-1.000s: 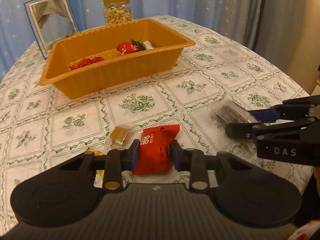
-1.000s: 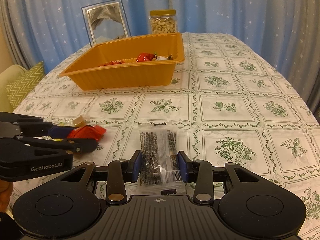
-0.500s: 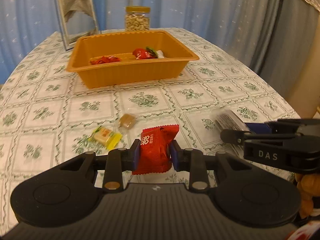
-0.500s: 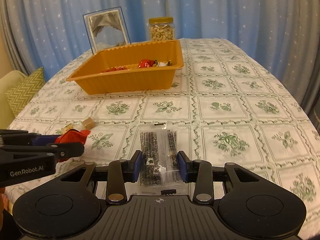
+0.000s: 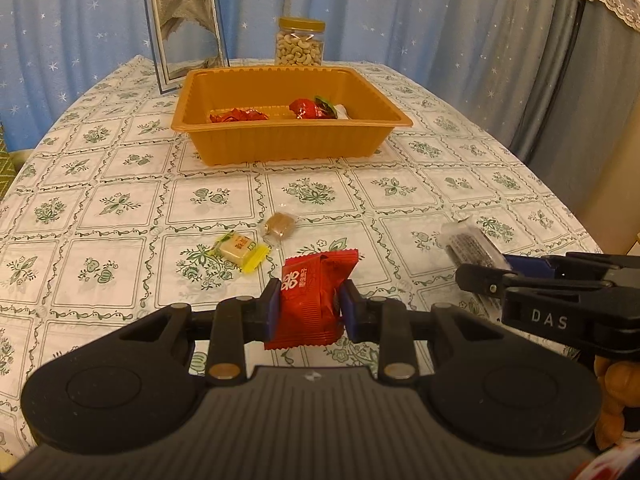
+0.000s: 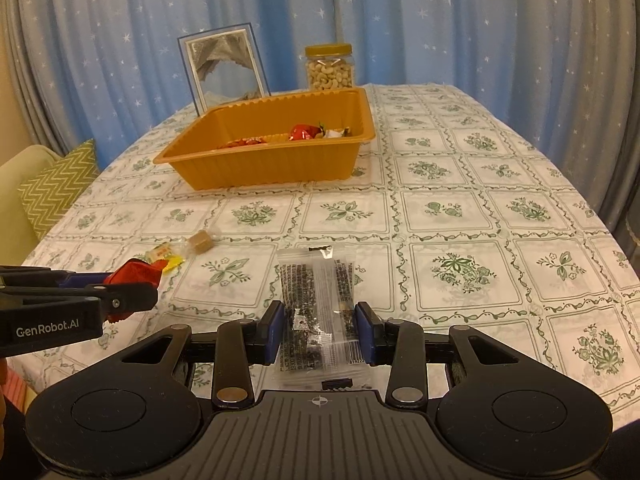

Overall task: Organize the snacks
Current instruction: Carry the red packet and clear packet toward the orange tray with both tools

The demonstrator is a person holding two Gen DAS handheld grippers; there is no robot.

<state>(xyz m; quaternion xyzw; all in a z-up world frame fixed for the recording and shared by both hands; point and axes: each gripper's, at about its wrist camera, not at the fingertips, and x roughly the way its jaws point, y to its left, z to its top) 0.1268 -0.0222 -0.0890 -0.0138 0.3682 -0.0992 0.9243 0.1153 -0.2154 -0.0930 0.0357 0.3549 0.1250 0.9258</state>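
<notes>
Snacks, "DAS" claw, "GenRobot.AI" claw

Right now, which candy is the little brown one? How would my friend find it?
Start at the big orange tray near the far end of the flowered table. Come toward the near edge to two small sweets lying loose on the cloth. The brown candy is the caramel-coloured cube in a clear wrapper, nearer the tray; the yellow candy beside it has a bright yellow wrapper.
</notes>
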